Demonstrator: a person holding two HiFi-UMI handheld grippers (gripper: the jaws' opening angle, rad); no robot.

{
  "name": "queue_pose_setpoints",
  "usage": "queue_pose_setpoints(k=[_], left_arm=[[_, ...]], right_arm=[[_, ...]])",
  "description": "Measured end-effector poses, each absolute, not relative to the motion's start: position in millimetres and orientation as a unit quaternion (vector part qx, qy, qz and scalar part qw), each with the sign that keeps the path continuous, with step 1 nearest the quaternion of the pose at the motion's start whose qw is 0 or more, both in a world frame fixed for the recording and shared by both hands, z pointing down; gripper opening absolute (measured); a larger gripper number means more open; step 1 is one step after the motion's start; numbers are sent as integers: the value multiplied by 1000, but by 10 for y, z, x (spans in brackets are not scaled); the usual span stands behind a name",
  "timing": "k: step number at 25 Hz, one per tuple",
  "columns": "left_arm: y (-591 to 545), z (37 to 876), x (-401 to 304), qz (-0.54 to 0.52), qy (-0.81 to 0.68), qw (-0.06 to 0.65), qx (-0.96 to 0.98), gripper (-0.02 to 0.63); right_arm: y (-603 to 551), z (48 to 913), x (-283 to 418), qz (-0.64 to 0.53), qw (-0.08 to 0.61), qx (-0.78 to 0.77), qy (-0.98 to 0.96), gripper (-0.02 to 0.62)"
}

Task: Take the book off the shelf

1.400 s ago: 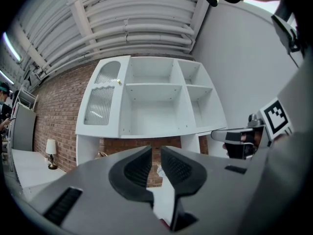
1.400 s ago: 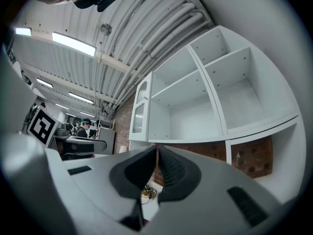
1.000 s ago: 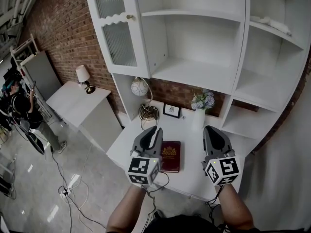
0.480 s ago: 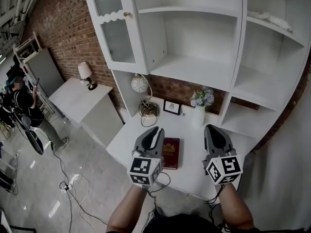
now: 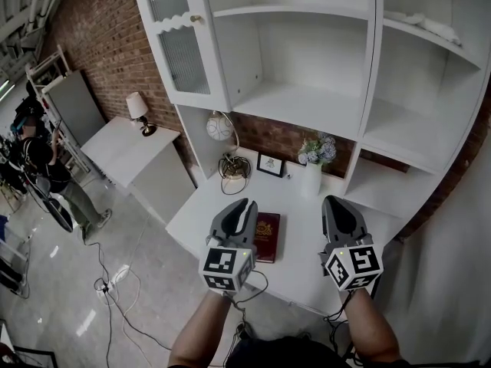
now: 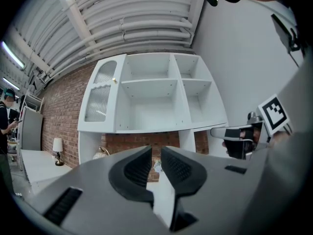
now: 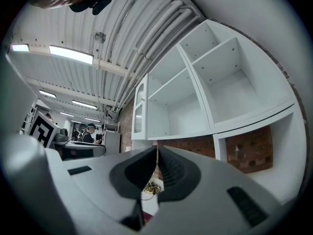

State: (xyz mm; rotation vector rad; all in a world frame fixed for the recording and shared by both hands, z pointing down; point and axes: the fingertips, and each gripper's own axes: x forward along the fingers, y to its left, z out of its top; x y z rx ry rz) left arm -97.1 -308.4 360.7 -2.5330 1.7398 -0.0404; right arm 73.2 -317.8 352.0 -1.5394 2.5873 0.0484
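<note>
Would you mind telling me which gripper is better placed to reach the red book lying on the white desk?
Left, probably. In the head view the left gripper appears right beside the book, while the right gripper is farther off. Both are shut and empty.

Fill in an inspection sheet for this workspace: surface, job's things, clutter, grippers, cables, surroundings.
Surface: white desk, under a white shelf unit.
Job's things: dark red book lies flat on the desk, beside the left gripper.
Clutter: flower vase, picture frame, dark coil, round lamp.
Grippers: left gripper and right gripper both have jaws shut, empty.
Cables: loose cables on the floor.
Surroundings: brick wall, side cabinet with table lamp, person.
</note>
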Motion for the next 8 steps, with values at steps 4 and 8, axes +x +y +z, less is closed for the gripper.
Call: queue_pose_setpoints(k=[4,8], left_arm=[[-3056,3639,-880,-14,571,34,-820,55],[-3032,3656,-791,-14,573,32,-819,55]], right_arm=[[-3159,3517,835,17,67,-506,860,9],[-3142,3514,919,16,68,-504,861,9]])
